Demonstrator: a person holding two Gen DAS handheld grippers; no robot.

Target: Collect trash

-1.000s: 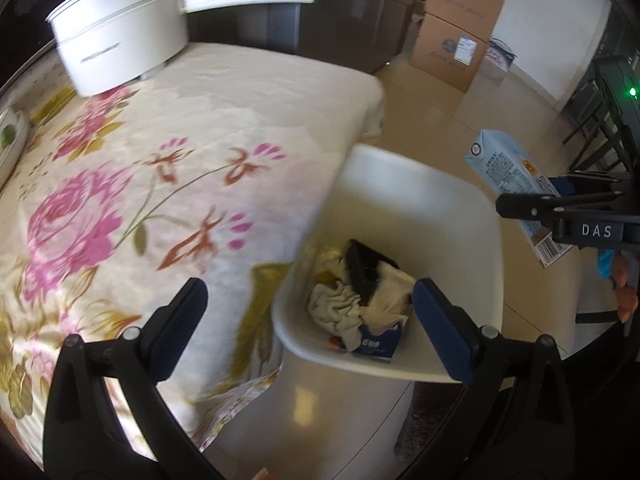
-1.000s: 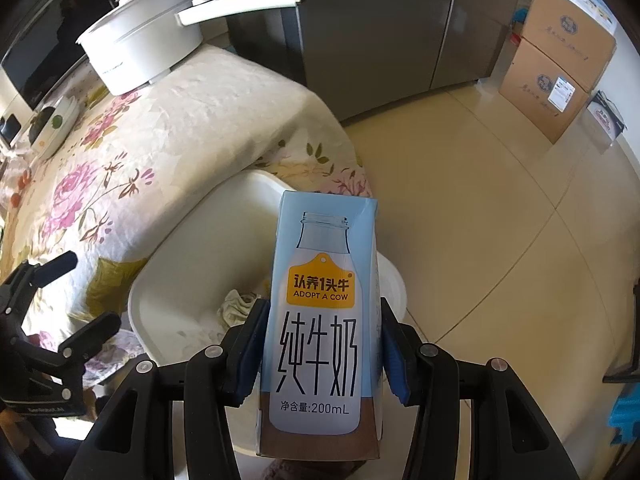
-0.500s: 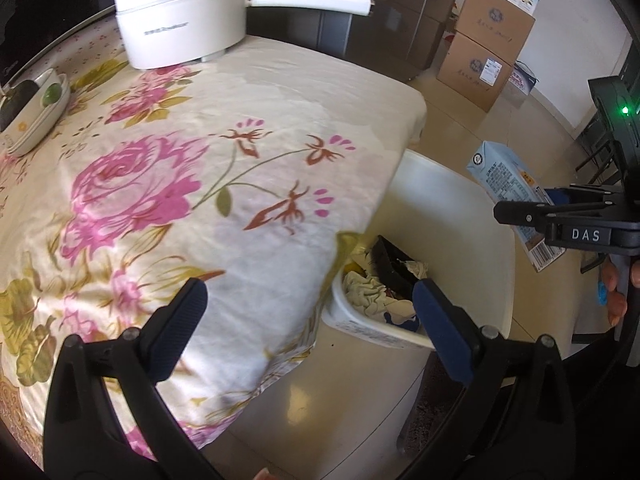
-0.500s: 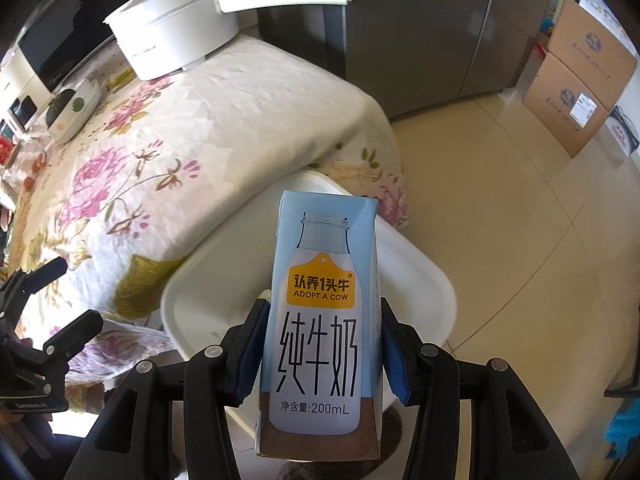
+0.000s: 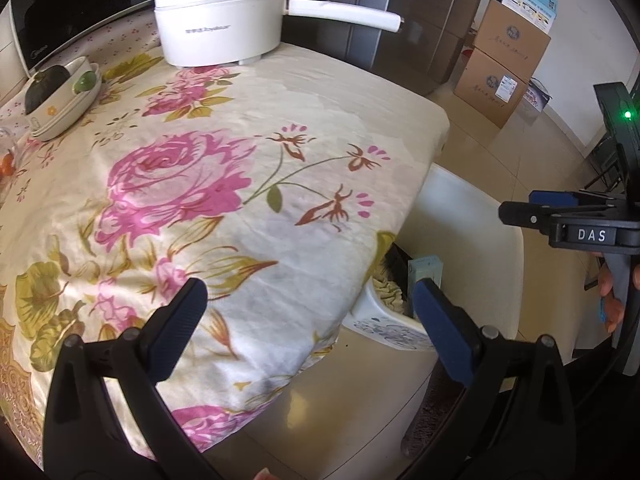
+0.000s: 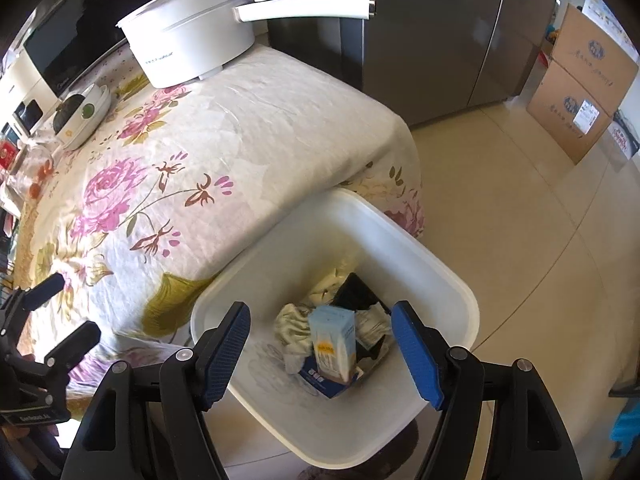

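Observation:
A light blue milk carton (image 6: 334, 344) lies inside the white trash bin (image 6: 452, 280) on crumpled tissues and dark scraps; its top shows in the left wrist view (image 5: 425, 268). My right gripper (image 6: 320, 350) is open and empty above the bin. It appears at the right in the left wrist view (image 5: 536, 210). My left gripper (image 5: 310, 316) is open and empty over the edge of the floral-cloth table (image 5: 200, 184), left of the bin (image 5: 480, 216).
A white electric pot (image 5: 224, 12) with a long handle stands at the table's far end. A bowl (image 5: 60, 92) sits at the left. Cardboard boxes (image 6: 580, 80) stand on the tiled floor by a dark fridge (image 6: 420, 28).
My right gripper opened and let go of the milk carton, which dropped into the bin. My left gripper moved left and back over the table.

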